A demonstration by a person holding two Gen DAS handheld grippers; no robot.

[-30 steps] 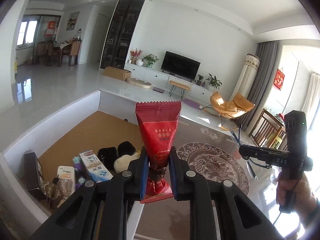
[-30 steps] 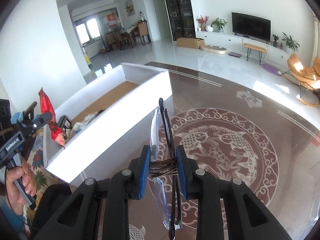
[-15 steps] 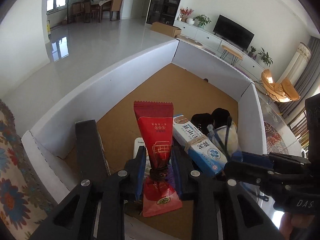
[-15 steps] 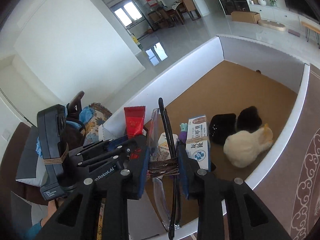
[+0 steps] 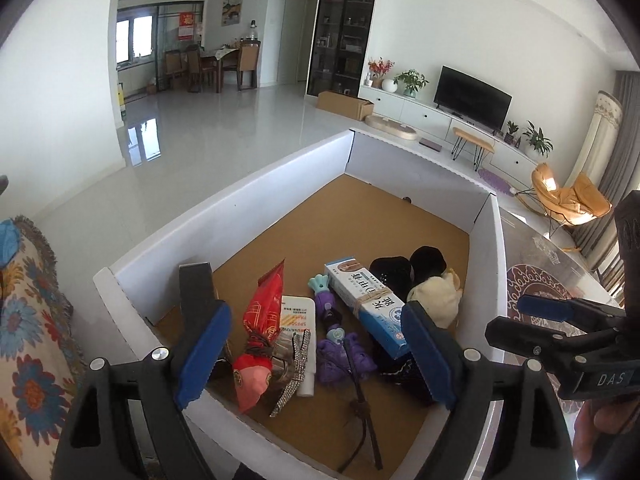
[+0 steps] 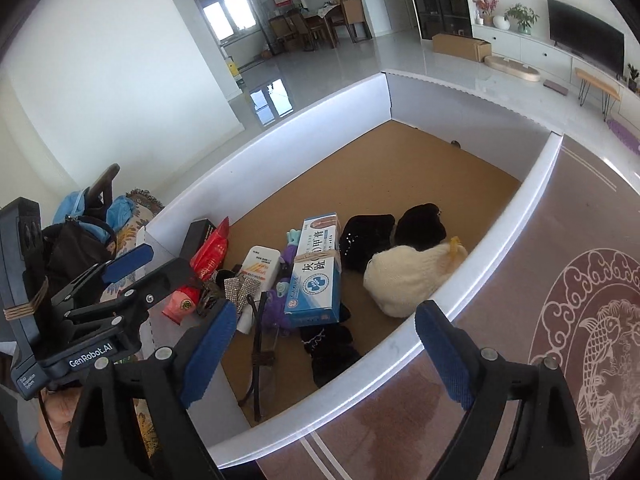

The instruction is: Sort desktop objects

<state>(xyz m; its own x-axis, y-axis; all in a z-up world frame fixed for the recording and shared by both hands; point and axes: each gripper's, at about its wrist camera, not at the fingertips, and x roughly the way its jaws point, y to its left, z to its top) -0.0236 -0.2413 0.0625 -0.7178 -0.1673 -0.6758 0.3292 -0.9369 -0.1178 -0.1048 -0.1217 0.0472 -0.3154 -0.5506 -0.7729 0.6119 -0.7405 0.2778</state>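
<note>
Hanging over the near end of the white-walled cardboard box (image 5: pixel 256 184), the left gripper (image 5: pixel 316 350) and right gripper (image 6: pixel 324 350) have blue-padded jaws opening wide, nothing pressed between them. Nearest on the brown floor lie the dark-framed glasses (image 6: pixel 260 364), with the red foil snack packet (image 5: pixel 260 328) at the left. Beyond them sit a purple toy (image 5: pixel 340 344) and a white-and-blue carton (image 6: pixel 316 272). Farther right rest a cream knitted hat (image 6: pixel 412 276) and black cloth (image 6: pixel 420 226)

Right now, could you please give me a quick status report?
Both grippers, left and right, opening, empty. Red snack packet and glasses lie in box. Nothing blocking.
</note>
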